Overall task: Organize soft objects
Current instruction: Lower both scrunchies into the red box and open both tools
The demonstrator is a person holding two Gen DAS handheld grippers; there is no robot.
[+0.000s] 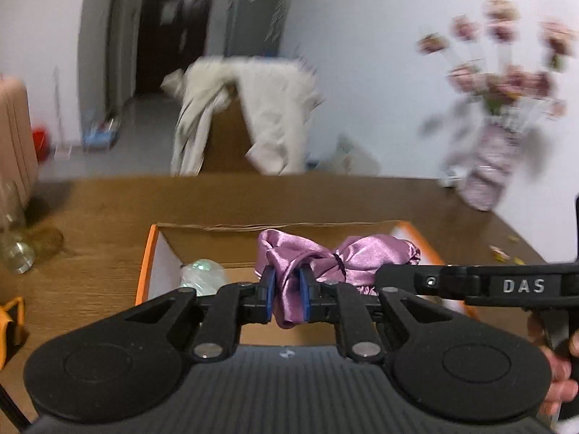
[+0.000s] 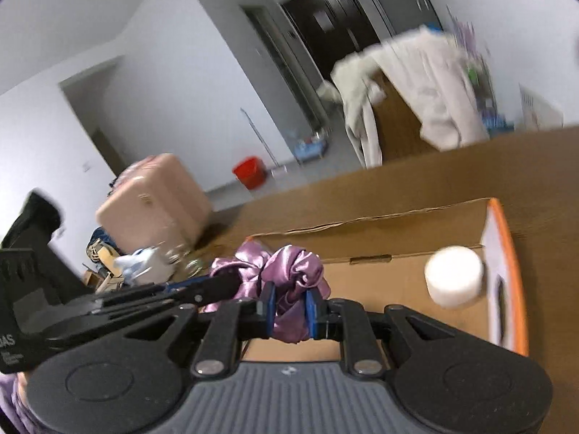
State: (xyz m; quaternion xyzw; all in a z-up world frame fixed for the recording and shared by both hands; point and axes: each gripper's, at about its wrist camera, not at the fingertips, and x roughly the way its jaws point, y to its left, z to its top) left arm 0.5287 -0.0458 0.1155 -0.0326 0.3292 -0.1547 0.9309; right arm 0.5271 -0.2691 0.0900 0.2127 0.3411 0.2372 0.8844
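A purple satin cloth [image 1: 307, 256], bunched and tied in the middle, hangs over the open cardboard box [image 1: 217, 229] with orange edges. My left gripper [image 1: 287, 291] is shut on one end of the cloth. My right gripper [image 2: 291, 309] is shut on the other end of the cloth [image 2: 289, 271]. The right gripper's body shows at the right of the left wrist view [image 1: 470, 282], and the left gripper's body at the left of the right wrist view [image 2: 126, 300]. In the box lie a pale green soft ball [image 1: 202, 271] and a white round object [image 2: 454, 280].
The box [image 2: 398, 217] sits on a brown wooden table [image 1: 101, 224]. A vase of pink flowers [image 1: 495, 166] stands at the table's far right. Glass items [image 1: 14, 249] stand at the left edge. A pink suitcase [image 2: 155, 199] and a cloth-draped carton [image 1: 253, 108] stand beyond the table.
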